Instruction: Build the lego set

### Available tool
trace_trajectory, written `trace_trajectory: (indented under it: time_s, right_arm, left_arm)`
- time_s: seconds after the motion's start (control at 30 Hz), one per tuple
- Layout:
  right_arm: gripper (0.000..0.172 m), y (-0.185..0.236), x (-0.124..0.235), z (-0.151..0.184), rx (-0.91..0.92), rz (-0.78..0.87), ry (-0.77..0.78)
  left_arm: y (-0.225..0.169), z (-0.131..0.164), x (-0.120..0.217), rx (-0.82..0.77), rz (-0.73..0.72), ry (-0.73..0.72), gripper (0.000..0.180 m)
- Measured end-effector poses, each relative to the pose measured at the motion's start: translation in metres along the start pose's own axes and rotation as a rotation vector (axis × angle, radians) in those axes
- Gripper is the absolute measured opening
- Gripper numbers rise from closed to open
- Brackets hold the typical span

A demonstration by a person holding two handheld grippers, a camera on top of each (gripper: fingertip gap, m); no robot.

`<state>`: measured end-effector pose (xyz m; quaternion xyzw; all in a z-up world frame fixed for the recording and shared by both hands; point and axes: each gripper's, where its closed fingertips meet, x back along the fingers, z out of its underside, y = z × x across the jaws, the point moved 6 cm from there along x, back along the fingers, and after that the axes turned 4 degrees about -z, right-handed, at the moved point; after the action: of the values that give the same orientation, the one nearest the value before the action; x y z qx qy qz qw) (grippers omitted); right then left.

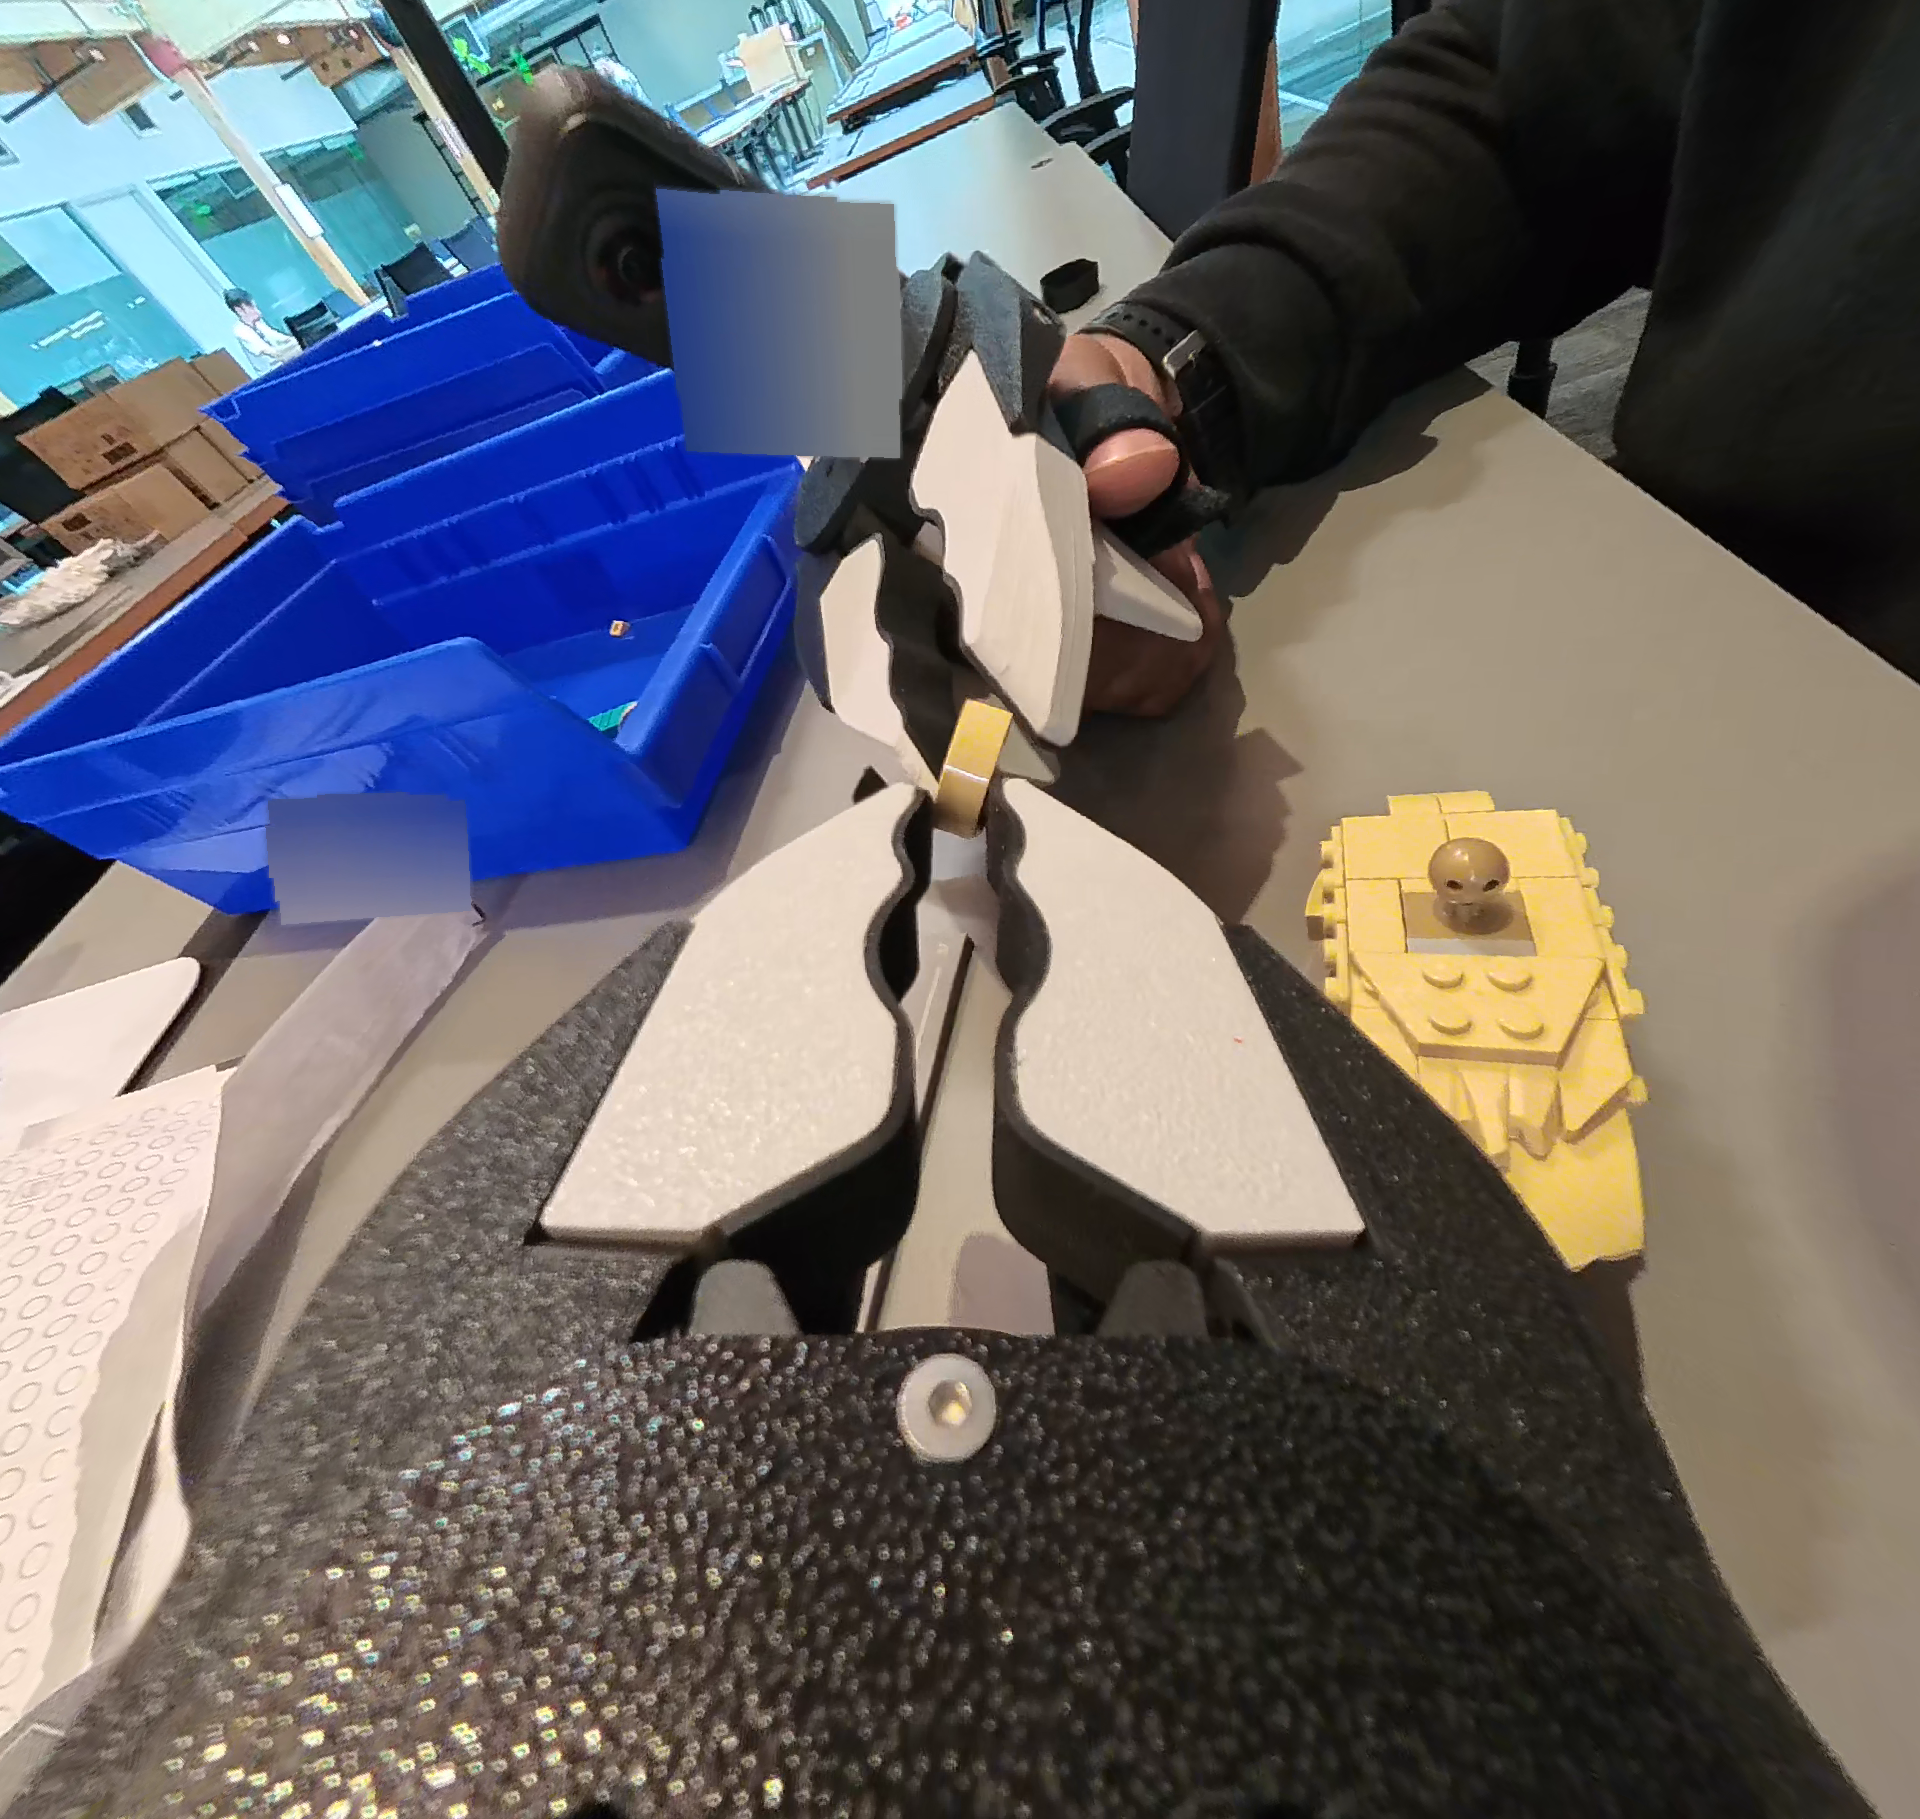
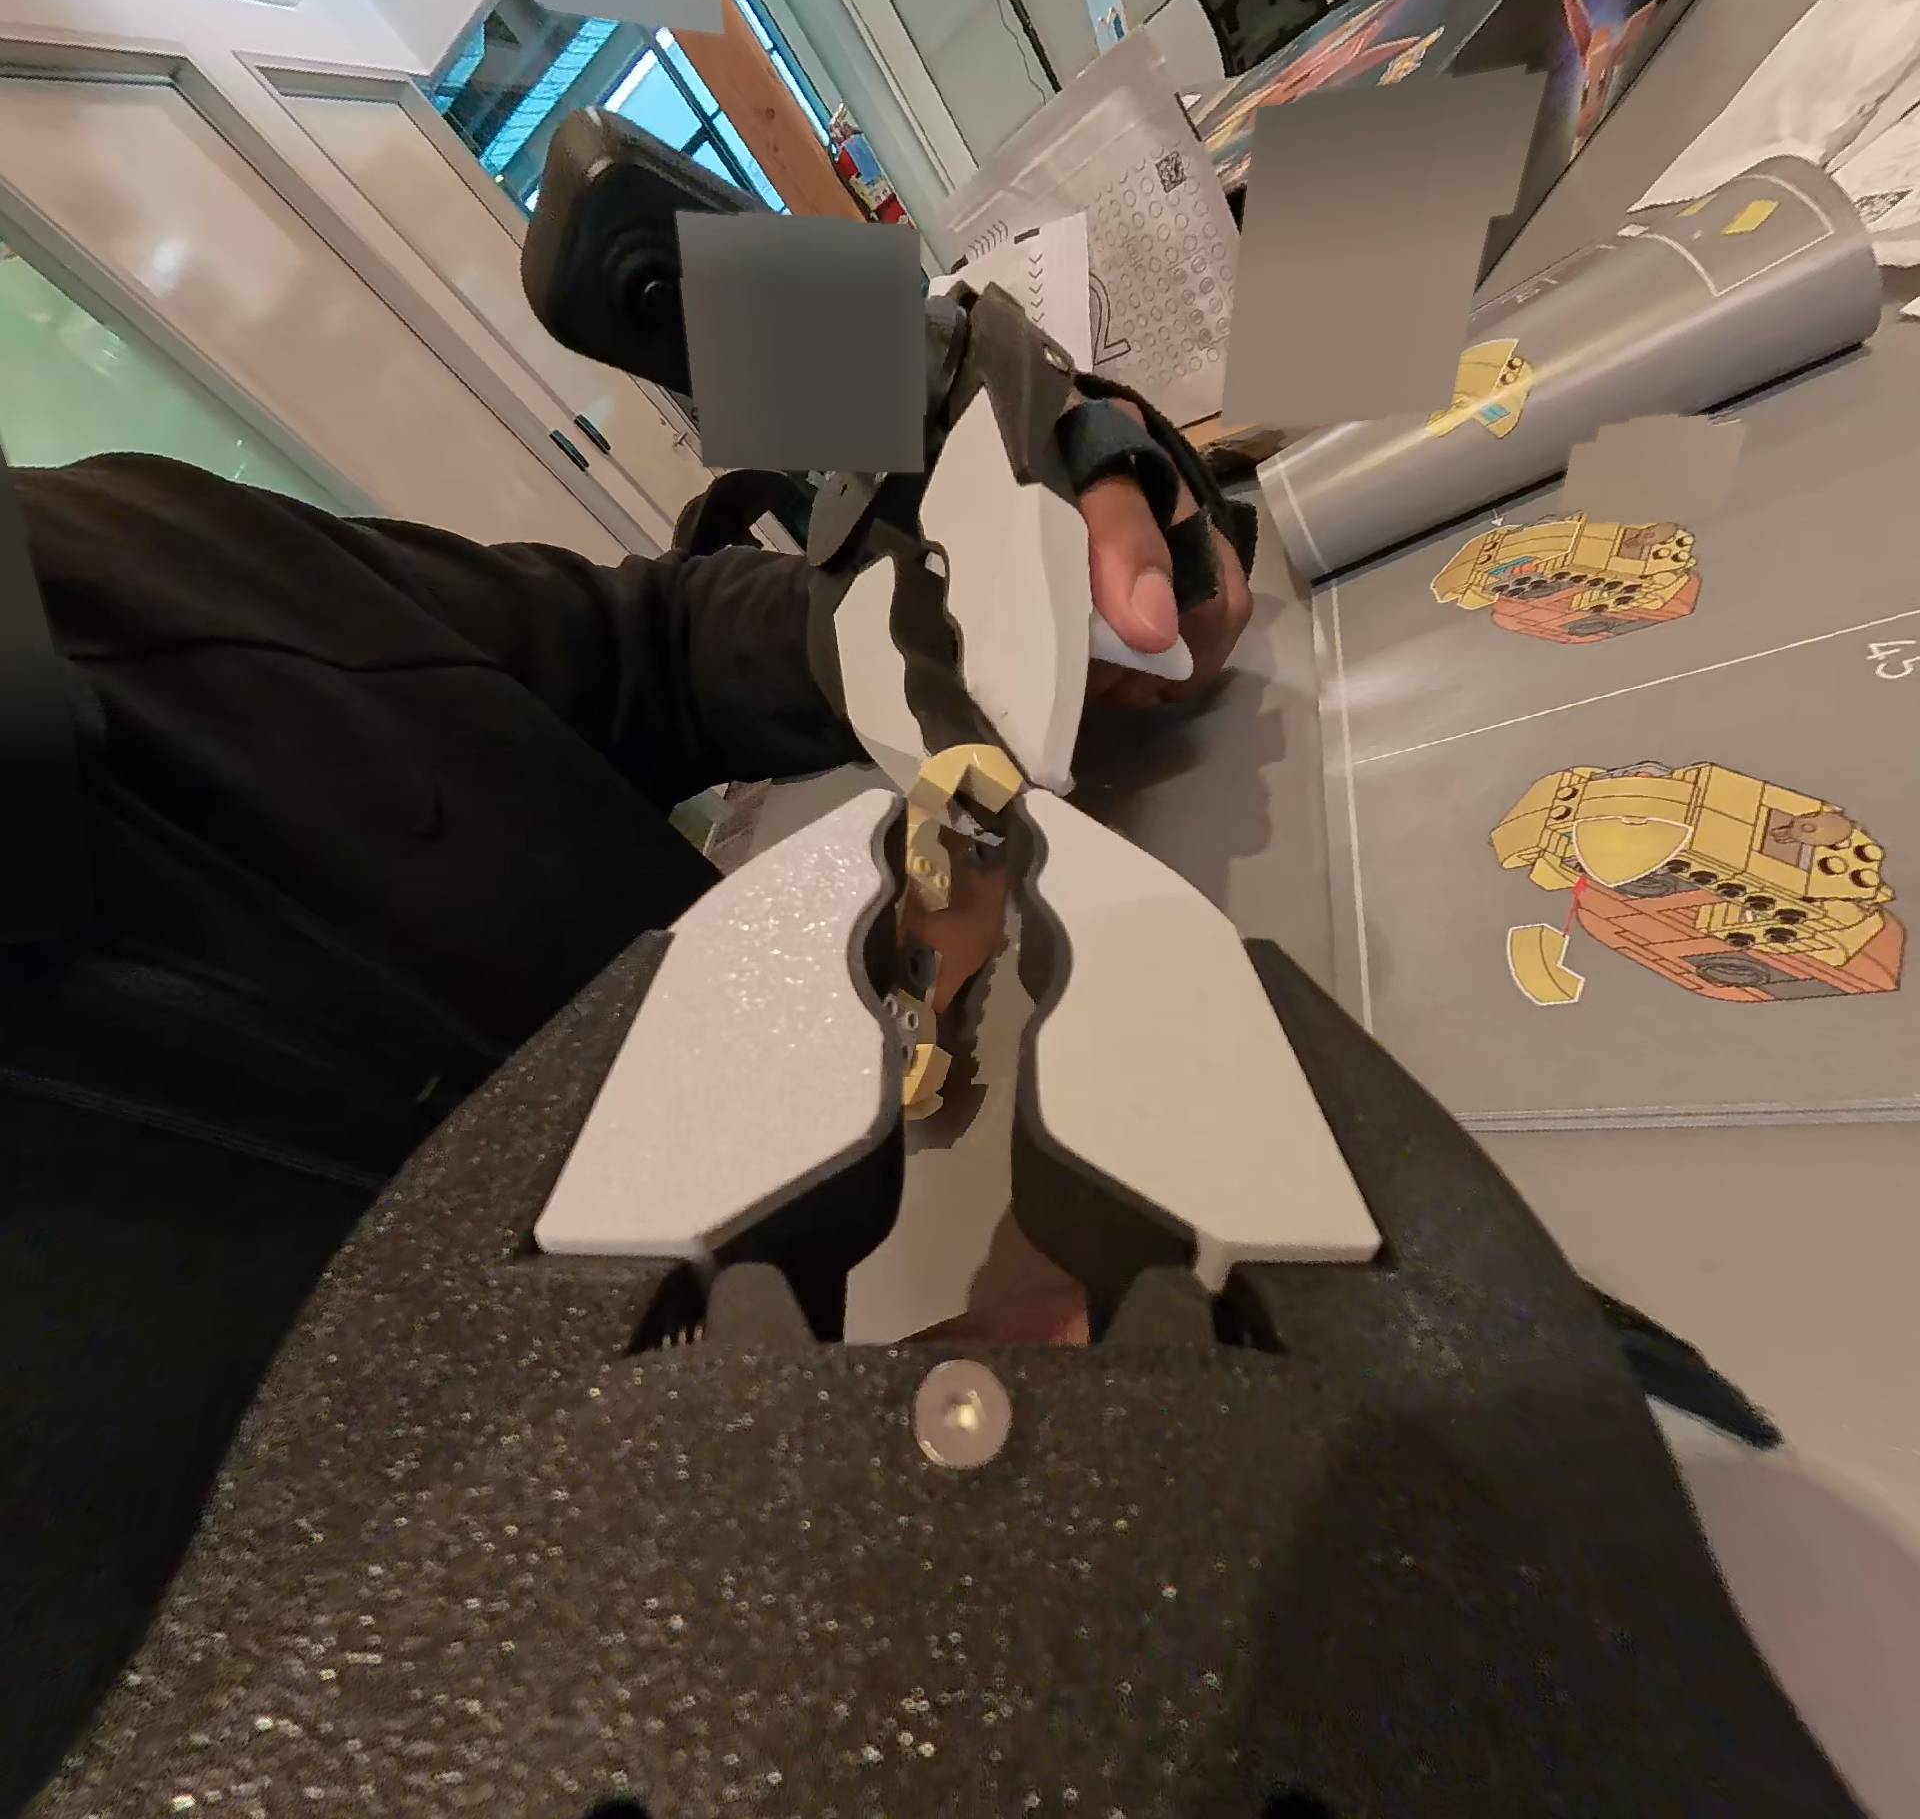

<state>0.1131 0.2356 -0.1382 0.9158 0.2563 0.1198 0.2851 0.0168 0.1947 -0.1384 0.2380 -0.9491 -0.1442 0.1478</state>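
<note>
Over the grey bench, between the blue bins and the yellow brick model, the two grippers meet tip to tip.

Left gripper: jaws nearly closed, clenched on a small tan curved brick piece. Both pads press on it. The piece sticks out past the tips and touches the tips of the other gripper.

Right gripper: jaws narrowly apart, grasping a tan-and-brown brick assembly that runs back along the gap between the fingers. Its front end butts against the tan curved piece held by the left gripper.

Yellow model sits on the bench just right of the left gripper's fingers, well clear of both. A tan ball-headed knob stands upright on a grey tile on top of it.

Blue bins sit left of the model, beyond the grippers; a couple of small loose bits lie in the nearest one.

Open instruction booklet lies flat on the bench on the right gripper's side, with pictures of the build. White printed sheets lie at the near left edge.

Person in black sleeves, one hand strapped to each gripper.
</note>
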Motion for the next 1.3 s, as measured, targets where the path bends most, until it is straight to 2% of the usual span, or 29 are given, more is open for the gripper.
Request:
trace_trajectory:
  time_s: [0.47,0.67,0.8,1.1,1.3]
  right_arm:
    - [0.022,-0.007,0.005,0.001,0.019,0.091,0.040]
    - [0.024,-0.010,0.010,0.003,0.083,0.147,0.087]
    - [0.025,-0.010,0.011,0.003,0.093,0.151,0.090]
    - [0.025,-0.010,0.011,0.003,0.146,0.185,0.092]
    - [0.026,-0.008,0.010,0.001,0.230,0.223,0.088]
  left_arm:
    - [0.002,0.006,-0.002,0.063,0.024,0.033,0.009]
    - [0.005,0.009,-0.001,0.130,0.044,0.062,0.009]
    - [0.011,0.011,0.001,0.258,0.067,0.097,0.009]
    - [0.020,0.011,0.009,0.778,0.253,0.016,0.008]
    - [0.020,0.012,0.009,0.876,0.296,0.024,0.008]
